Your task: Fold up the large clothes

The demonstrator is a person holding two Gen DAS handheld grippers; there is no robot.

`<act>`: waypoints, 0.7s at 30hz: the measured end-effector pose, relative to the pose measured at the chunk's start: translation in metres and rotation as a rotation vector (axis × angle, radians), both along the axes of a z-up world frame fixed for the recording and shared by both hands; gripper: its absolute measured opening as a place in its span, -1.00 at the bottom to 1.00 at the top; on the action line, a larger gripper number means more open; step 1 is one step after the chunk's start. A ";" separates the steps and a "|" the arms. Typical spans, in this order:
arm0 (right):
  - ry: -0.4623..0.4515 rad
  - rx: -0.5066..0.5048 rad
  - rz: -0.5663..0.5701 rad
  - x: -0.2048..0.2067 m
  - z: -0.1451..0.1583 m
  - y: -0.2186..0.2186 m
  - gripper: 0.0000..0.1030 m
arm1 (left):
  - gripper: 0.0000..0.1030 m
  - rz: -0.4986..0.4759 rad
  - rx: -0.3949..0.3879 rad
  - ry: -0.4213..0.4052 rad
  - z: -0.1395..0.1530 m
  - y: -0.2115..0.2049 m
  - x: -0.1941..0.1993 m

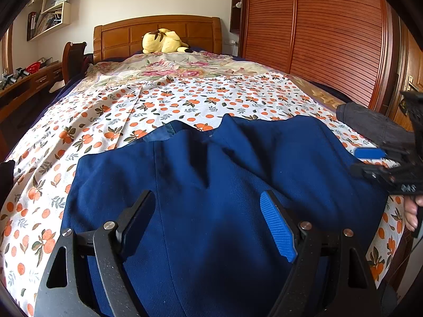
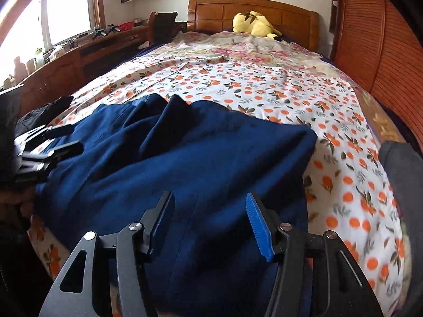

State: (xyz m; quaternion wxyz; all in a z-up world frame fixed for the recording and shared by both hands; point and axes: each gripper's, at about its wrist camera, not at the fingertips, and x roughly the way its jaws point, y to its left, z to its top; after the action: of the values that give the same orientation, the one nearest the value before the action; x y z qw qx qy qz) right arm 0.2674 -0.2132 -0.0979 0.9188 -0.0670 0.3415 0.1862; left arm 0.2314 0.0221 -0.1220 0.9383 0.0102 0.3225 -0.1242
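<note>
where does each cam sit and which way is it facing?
Left wrist: on the left gripper, jaws open over the blue garment, facing the headboard; right gripper and a hand at right edge.
Right wrist: on the right gripper, open, same heading; left gripper at left edge.
Shared: garment, plush toy, headboard.

The near end of the wooden bed is taken up by a rumpled navy-blue garment [image 1: 211, 185], folds standing up along its far edge. Beyond it the white sheet printed with oranges [image 1: 185, 100] lies flat and bare right up to the crumpled pink-flowered quilt [image 1: 171, 66] and a yellow plush toy [image 1: 164, 41] at the headboard. A dark grey folded cloth [image 1: 375, 124] crowds the garment's right side. The slatted reddish-brown wardrobe [image 1: 330, 34] hems in that flank; a wooden desk [image 2: 66, 63] lines the other.
</note>
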 end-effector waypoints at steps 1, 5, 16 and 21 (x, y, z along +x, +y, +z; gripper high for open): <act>-0.002 0.003 -0.001 -0.008 0.001 0.001 0.13 | 0.60 -0.001 0.000 0.000 0.000 0.000 0.000; 0.003 -0.008 -0.021 -0.025 -0.004 -0.003 0.13 | 0.60 -0.004 0.006 -0.005 0.001 0.000 -0.002; 0.084 -0.013 0.002 -0.016 -0.034 -0.006 0.14 | 0.59 -0.009 0.006 -0.038 0.015 -0.018 -0.050; 0.060 -0.015 -0.011 -0.022 -0.034 -0.004 0.14 | 0.59 -0.021 0.052 -0.027 0.016 -0.033 -0.073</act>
State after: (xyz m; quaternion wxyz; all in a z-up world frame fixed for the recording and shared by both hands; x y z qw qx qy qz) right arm 0.2459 -0.2174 -0.1320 0.9086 -0.0661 0.3708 0.1806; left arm 0.1589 -0.0110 -0.1056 0.9406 0.0399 0.3130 -0.1255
